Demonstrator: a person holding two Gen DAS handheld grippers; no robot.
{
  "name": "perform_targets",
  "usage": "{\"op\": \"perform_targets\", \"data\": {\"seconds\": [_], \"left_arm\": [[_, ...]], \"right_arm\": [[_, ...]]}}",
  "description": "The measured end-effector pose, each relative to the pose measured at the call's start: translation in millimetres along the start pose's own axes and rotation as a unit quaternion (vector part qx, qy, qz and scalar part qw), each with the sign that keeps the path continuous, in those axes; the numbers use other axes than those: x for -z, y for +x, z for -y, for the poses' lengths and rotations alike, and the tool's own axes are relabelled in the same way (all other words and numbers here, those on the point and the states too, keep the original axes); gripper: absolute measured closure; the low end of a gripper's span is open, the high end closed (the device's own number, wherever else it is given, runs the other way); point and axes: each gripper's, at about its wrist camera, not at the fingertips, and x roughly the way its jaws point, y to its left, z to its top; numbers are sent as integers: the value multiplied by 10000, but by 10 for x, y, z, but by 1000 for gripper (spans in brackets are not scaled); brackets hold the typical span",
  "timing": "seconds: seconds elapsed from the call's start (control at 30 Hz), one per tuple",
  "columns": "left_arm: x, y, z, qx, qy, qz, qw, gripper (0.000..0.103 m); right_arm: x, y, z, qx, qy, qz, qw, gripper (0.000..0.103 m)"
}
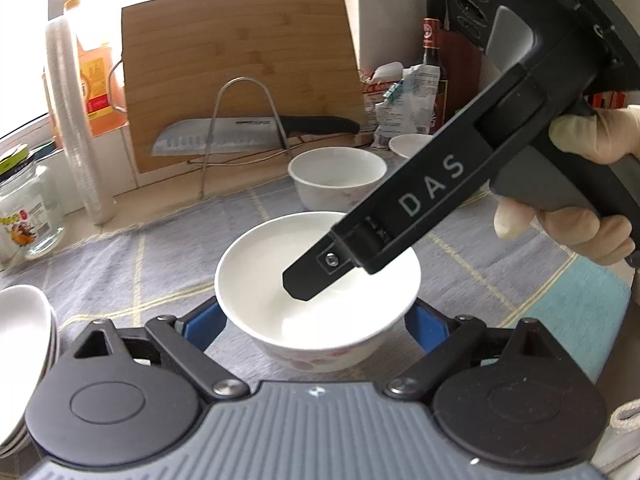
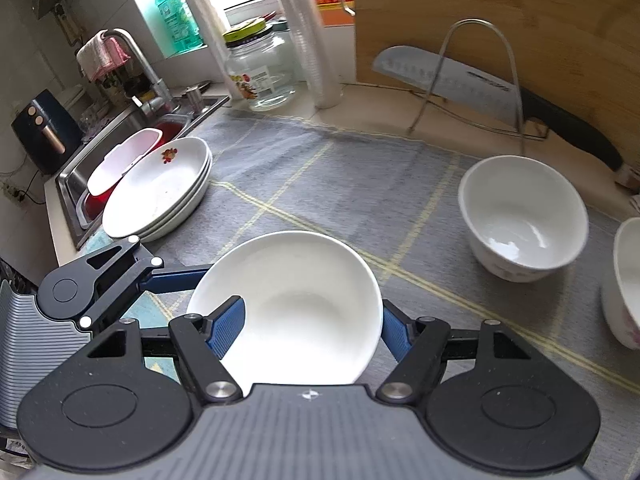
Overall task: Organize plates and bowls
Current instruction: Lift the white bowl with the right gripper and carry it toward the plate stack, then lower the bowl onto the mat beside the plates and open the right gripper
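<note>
Kitchen counter, grey checked cloth [image 2: 320, 176] over it, sink [image 2: 100, 152] at far left, wooden cutting board [image 1: 240, 60] and knife [image 1: 248, 136] on a wire rack at the back.

Left gripper [image 1: 316, 320]: jaws spread wide on either side of the near bowl [image 1: 318, 280], blue pads beside its outer wall. Contact can't be confirmed, so it reads as open around the bowl, not clamped. Bowl sits upright on the cloth, centre near.

Right gripper [image 2: 312, 328]: one finger [image 2: 226, 328] is inside the same bowl, the other outside the right wall. Whether it pinches the rim can't be told. In the left wrist view its black finger dips into the bowl from the right.

Second bowl [image 2: 524, 216] stands further back right, a third [image 2: 628, 280] at the right edge. Stack of plates [image 2: 160, 188] at left by the sink.

Handling: glazed ceramic, so stiff, smooth, probably slippery, and it chips if knocked. Moderate weight. Best hold is likely a rim pinch, one finger in and one out, or a wide clamp across the outer wall below the rim. Nest it slowly into another bowl; hard contact is the risk.
</note>
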Motion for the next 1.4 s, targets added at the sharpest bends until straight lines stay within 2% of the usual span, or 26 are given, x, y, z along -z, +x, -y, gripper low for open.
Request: {"op": "perform_targets", "data": {"seconds": [0.37,0.73,0.83,0.9,1.03,1.23,1.4], "left_arm": [[149,-63,-263,-93,-117,-77,9999,8],[246,-8,-406,4,-221,-182,9996,8],[274,16,-432,84,-243,-207,9995,8],[286,26,-441,140,-235,-238,9993,5],[326,-24,-474,228,-302,-244,9990,4],[350,-180,-507,239,-334,-261,9988,3],[301,-327,-485,96,-224,-124,9996,1]], "right_arm": [[-103,255,-240,-52,-106,-93,9999,26],[-120,430,-336,39,-122,-210,9997,26],[-108,452,-340,-33,-107,-248,9996,16],[-96,451,-374,-18,-192,-248,9995,1],[-70,406,-435,202,-404,-137,9989,0],[-22,265,-388,282,-318,115,9990,0],[42,87,-350,617,-315,444,9966,0]]}}
